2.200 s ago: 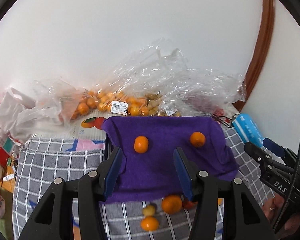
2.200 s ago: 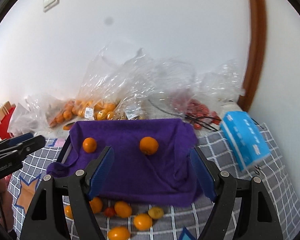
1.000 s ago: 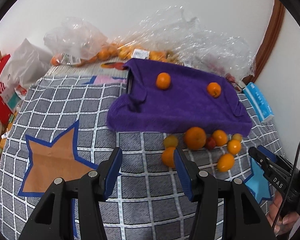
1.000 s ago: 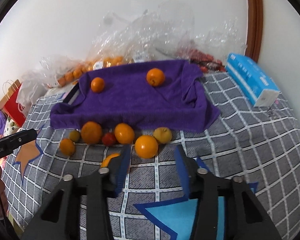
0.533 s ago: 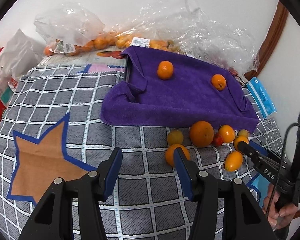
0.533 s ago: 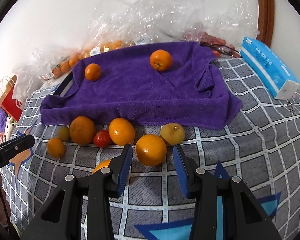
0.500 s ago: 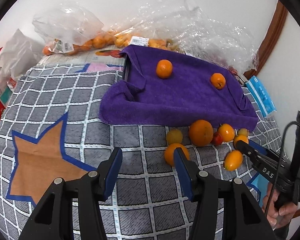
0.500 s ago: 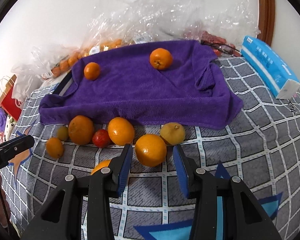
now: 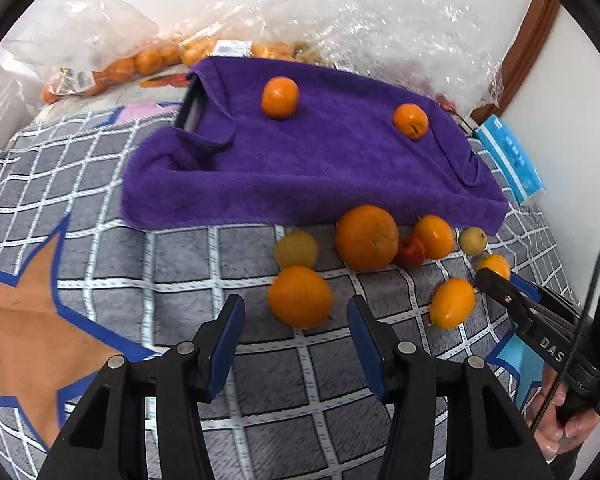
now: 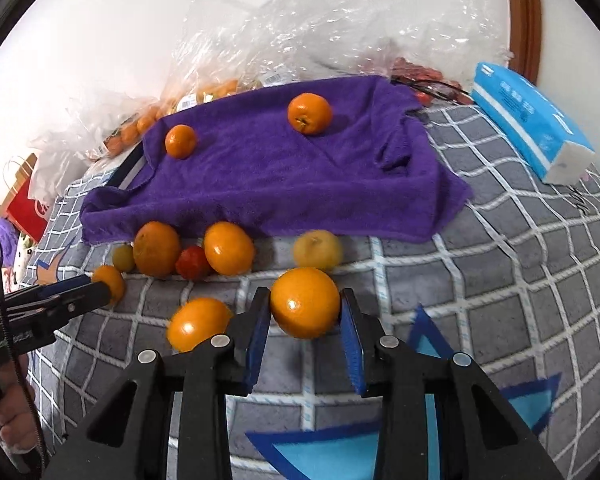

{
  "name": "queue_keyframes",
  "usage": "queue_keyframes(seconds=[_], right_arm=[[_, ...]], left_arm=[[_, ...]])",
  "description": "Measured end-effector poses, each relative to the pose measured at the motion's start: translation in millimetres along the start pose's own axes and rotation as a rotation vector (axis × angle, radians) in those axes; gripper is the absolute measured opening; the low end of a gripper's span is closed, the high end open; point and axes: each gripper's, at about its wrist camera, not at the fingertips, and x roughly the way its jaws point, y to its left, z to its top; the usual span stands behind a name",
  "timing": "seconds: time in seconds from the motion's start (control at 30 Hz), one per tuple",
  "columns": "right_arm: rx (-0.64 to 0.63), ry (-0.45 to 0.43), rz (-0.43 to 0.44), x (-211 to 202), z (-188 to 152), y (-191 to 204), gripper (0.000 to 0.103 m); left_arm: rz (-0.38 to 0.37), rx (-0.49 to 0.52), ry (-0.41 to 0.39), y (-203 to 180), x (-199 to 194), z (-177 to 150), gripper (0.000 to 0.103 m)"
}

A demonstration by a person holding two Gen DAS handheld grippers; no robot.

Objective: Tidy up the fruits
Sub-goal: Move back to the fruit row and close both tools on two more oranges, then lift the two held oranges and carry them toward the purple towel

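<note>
A purple towel (image 9: 300, 160) lies spread over a raised tray, with two oranges (image 9: 280, 97) (image 9: 410, 120) on top. Several loose fruits sit on the checked cloth in front of it, among them a large orange (image 9: 367, 237) and a small red fruit (image 9: 410, 251). My left gripper (image 9: 295, 308) is open, and an orange (image 9: 300, 296) lies just ahead between its fingertips without touching them. My right gripper (image 10: 305, 312) is closing, and its blue pads touch both sides of another orange (image 10: 305, 303) resting on the cloth.
Clear plastic bags of oranges (image 9: 140, 60) and crumpled wrap (image 10: 300, 20) line the wall behind the towel. A blue tissue pack (image 10: 532, 120) lies at the right and a red bag (image 10: 26, 200) at the left. The grey checked cloth (image 9: 100, 240) bears star patterns.
Both grippers have come down closer to the loose fruit. The right jaws have narrowed onto the orange that lay ahead of them. The left jaws kept their width.
</note>
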Motion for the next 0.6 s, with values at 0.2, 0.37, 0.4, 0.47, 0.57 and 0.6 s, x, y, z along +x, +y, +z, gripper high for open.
queue_keyframes(seconds=[0.2,0.37,0.4,0.47,0.57,0.6], right_arm=[[-0.043,-0.004,-0.017,1,-7,0,0.035],[-0.069,-0.006,-0.029,0,-8,3,0.034],[-0.069,-0.013,-0.028,-2,-7,4,0.034],[-0.066,-0.024,-0.03,-9,-8,4,0.034],[-0.06,-0.036,-0.036,-18,-6,4,0.034],[-0.059,-0.039,-0.036,-21,-5,5,0.034]], left_arm=[[0.008,-0.004,-0.006,-5,6,-1,0.047],[0.023,0.003,-0.006,-6,7,0,0.033],[0.017,-0.002,-0.008,-5,6,0,0.033],[0.015,-0.005,-0.011,-5,3,0,0.033],[0.01,-0.002,-0.033,-7,-10,-2,0.032],[0.011,0.0,-0.04,-8,-15,-2,0.03]])
